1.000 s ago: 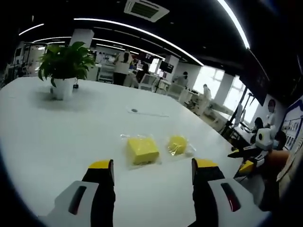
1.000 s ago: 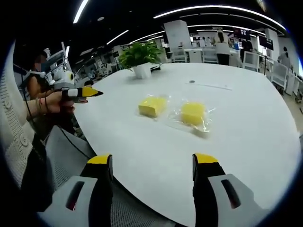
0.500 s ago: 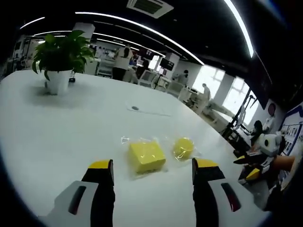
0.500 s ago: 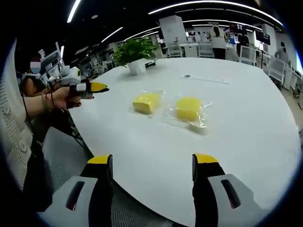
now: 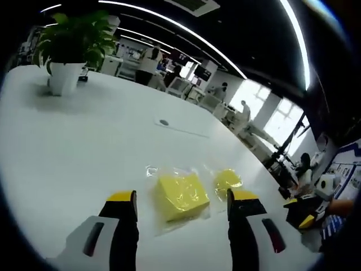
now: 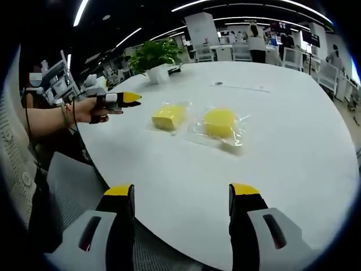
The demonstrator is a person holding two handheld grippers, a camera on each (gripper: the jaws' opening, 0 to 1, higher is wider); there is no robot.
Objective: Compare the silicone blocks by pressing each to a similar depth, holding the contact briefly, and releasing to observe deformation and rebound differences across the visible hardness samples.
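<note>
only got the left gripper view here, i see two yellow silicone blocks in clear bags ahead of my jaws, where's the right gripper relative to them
Observer: In the right gripper view the right gripper sits back over the near edge of the white table, jaws apart, well short of the square yellow silicone block and the round yellow silicone block.
Operator: is anything touching the blocks
Observer: No. From that side the left gripper, held in a hand, hovers beside the square block without contact.
Operator: which block is closer to the potted plant
Observer: The square one, nearer the green potted plant.
</note>
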